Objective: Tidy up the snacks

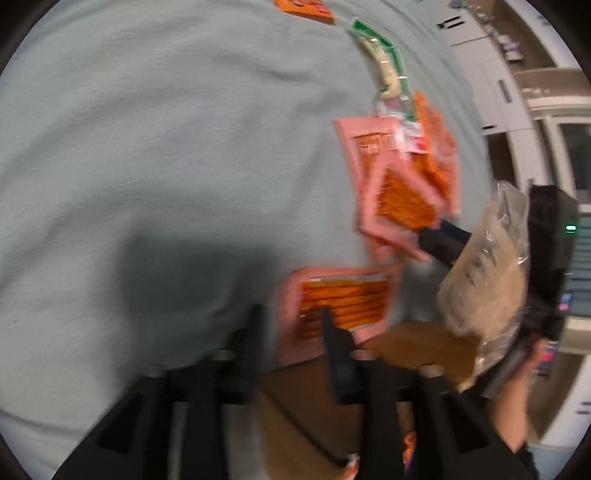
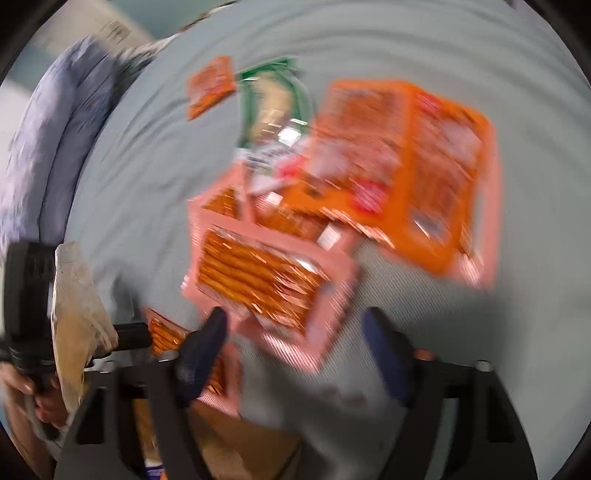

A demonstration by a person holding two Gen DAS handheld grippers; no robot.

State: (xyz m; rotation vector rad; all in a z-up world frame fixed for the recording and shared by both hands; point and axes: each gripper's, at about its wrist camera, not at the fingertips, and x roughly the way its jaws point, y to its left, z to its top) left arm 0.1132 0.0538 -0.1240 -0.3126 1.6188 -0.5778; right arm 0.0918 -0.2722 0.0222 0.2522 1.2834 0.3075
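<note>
Snack packets lie scattered on a pale grey-green bedsheet (image 1: 147,147), and both views are smeared with motion blur. Just ahead of the left gripper (image 1: 291,321), a pink packet of orange sticks (image 1: 343,302) lies at the sheet's edge, its near end between the two black fingers, which stand apart with nothing visibly pinched. Below those fingers sits a brown cardboard box (image 1: 406,354). Further ahead and to the right lie more pink packets (image 1: 399,199), with a green packet (image 1: 384,66) beyond them and a small orange packet (image 1: 306,7) at the far edge.

The right gripper (image 2: 295,332) points down at the sheet with its blue-tipped fingers (image 2: 384,347) spread wide, holding nothing; a pink stick packet (image 2: 266,273) lies just ahead, between them. Beyond it to the right is a large orange packet (image 2: 406,155). Seen from the left wrist, a clear bag of beige contents (image 1: 487,266) sits beside the right gripper's body, and the person's hand (image 1: 517,373) grips the handle.
</note>
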